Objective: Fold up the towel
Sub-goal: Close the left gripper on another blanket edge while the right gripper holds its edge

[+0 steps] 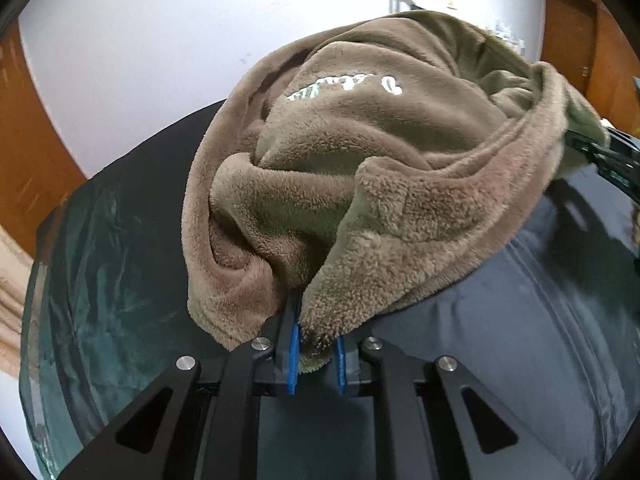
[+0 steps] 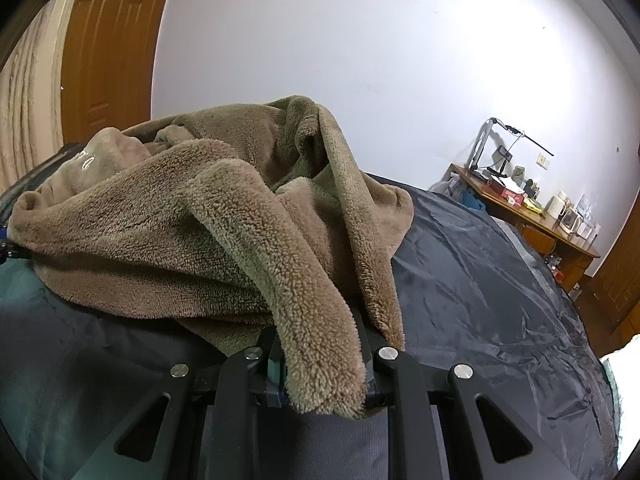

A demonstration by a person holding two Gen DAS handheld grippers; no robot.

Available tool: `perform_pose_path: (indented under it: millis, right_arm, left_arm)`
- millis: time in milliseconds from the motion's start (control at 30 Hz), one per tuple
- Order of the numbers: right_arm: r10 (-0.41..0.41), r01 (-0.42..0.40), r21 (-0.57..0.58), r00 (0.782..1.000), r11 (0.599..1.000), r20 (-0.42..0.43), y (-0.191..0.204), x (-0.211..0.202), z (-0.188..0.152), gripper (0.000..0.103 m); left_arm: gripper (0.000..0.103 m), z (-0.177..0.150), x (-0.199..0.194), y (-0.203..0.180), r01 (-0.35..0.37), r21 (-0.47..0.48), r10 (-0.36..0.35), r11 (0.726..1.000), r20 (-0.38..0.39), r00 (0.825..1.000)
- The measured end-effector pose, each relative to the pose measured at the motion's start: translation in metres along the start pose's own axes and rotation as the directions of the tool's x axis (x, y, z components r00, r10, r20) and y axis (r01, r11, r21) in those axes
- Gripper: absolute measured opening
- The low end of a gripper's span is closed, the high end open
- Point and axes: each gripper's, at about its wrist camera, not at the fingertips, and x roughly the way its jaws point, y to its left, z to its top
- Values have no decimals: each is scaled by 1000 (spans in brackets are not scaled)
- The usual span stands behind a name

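Observation:
A fluffy brown towel (image 1: 360,152) with pale stitched lettering lies bunched in a heap on a dark cloth-covered surface (image 1: 520,320). My left gripper (image 1: 316,344) is shut on one corner of it, the fleece pinched between the blue pads. The right wrist view shows the same towel (image 2: 200,232) piled to the left, one thick fold running down into my right gripper (image 2: 324,364), which is shut on it. The fleece hides the right fingertips. The other gripper's black frame (image 1: 600,156) pokes out from under the towel at the far right.
The dark grey and green cover (image 2: 500,280) spreads wide to the right. A wooden desk (image 2: 532,216) crowded with small items and a lamp stands by the white wall. Wooden doors (image 2: 104,48) sit at both sides.

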Motion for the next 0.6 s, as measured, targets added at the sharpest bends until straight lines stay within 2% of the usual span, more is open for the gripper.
perform_pose_path:
  millis: [100, 200, 300, 400, 500, 600]
  right_arm:
    - [-4, 4, 6, 1000, 1000, 6, 1, -3, 0, 21]
    - [-11, 11, 16, 999, 1000, 41, 1, -10, 0, 21]
    - [-44, 41, 28, 993, 999, 114, 3, -24, -1, 21]
    - [-77, 70, 42, 979, 997, 187, 5, -37, -1, 21]
    - [-134, 121, 64, 951, 991, 278, 9, -62, 3, 21]
    - [-184, 145, 126, 903, 981, 389, 6, -102, 10, 21]
  left_arm:
    - [12, 5, -8, -3, -43, -66, 47, 997, 45, 998]
    - [11, 9, -31, 0, -69, -175, 91, 982, 121, 988]
    - [11, 18, -61, 3, -77, -268, 136, 960, 208, 969]
    - [11, 15, -101, -3, -53, -314, 156, 948, 311, 937]
    - [11, 7, -143, -10, -15, -338, 160, 941, 407, 899]
    - [11, 7, -169, -10, 35, -353, 146, 935, 474, 868]
